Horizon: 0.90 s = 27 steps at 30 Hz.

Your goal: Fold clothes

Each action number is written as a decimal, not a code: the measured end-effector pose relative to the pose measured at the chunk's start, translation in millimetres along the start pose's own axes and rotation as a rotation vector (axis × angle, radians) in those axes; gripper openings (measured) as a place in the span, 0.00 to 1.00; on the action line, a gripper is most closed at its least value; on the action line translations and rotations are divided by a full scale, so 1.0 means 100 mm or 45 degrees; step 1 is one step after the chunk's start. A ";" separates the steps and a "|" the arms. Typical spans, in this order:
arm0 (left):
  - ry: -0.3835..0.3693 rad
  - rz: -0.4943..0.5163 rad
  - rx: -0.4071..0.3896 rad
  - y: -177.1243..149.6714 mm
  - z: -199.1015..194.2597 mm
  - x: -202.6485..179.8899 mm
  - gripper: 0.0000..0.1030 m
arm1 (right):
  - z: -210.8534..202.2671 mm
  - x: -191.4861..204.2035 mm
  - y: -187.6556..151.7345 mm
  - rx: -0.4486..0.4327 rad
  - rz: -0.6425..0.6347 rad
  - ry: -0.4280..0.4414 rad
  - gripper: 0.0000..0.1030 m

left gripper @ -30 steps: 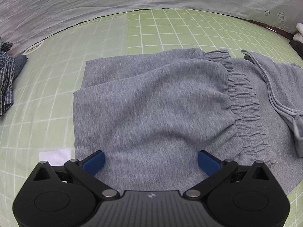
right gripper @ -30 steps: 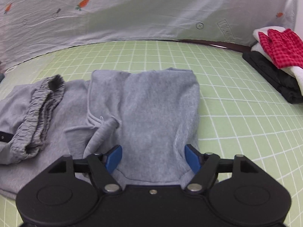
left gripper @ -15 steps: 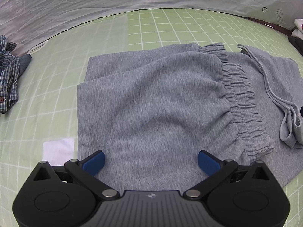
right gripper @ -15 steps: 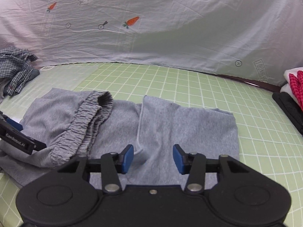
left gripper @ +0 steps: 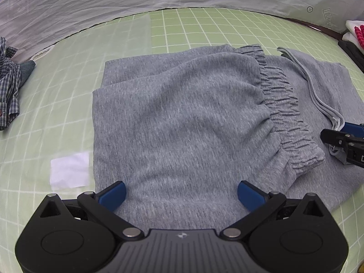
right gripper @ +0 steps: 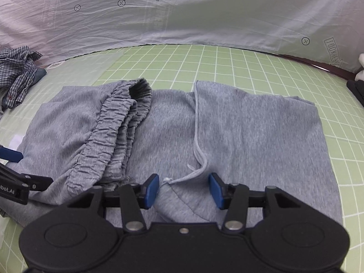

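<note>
Grey sweatpants (left gripper: 182, 118) lie folded on the green grid mat (left gripper: 193, 27). Their elastic waistband (left gripper: 284, 104) is turned over onto the middle of the pile. My left gripper (left gripper: 182, 193) stands open over the near edge of the left half, with nothing between its fingers. In the right wrist view the sweatpants (right gripper: 250, 132) spread flat, with the waistband (right gripper: 118, 122) bunched at left. My right gripper (right gripper: 183, 188) is open, and a grey drawstring (right gripper: 198, 150) ends between its blue pads. The right gripper (left gripper: 341, 141) shows at the right edge of the left wrist view.
A blue plaid shirt (left gripper: 9, 86) lies crumpled at the mat's left edge. A white patch (left gripper: 69, 173) sits on the mat beside the pants. Red-checked and black clothes (left gripper: 355, 34) are stacked far right. A white sheet with carrot prints (right gripper: 182, 18) hangs behind.
My right gripper narrowed its jaws, drew back from the folded leg and swung left toward the drawstring. It now shows in the left wrist view. The left gripper drew back slightly.
</note>
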<state>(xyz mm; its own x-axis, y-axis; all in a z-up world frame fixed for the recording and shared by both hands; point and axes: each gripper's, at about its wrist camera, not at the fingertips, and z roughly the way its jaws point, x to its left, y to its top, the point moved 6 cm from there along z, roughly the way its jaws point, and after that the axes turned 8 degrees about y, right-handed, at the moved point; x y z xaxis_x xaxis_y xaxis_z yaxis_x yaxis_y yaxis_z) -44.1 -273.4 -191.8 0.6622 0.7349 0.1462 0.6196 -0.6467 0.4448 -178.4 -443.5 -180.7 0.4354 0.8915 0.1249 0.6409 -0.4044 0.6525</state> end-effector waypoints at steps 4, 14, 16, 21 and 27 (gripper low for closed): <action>-0.011 0.015 -0.014 -0.05 0.00 0.01 1.00 | -0.18 -0.10 0.01 -0.078 0.088 0.020 0.07; -0.023 0.031 -0.047 -0.04 -0.02 0.00 1.00 | -0.28 0.12 -0.17 -0.021 0.011 0.134 0.19; -0.029 0.038 -0.052 -0.03 -0.02 0.00 1.00 | -0.26 0.15 -0.19 -0.014 0.022 0.133 0.43; -0.029 0.039 -0.052 -0.04 -0.03 -0.02 1.00 | -0.49 -0.05 0.08 -0.182 0.023 0.026 0.84; -0.013 0.013 -0.041 0.01 0.00 -0.02 1.00 | -0.47 -0.62 0.01 -0.162 0.164 -0.127 0.85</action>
<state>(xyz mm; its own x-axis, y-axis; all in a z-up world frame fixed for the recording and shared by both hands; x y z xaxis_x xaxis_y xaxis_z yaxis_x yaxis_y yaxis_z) -44.5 -275.6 -191.6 0.6727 0.7262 0.1418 0.5992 -0.6470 0.4716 -235.1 -489.8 -152.6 0.5729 0.8071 0.1427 0.4936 -0.4787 0.7261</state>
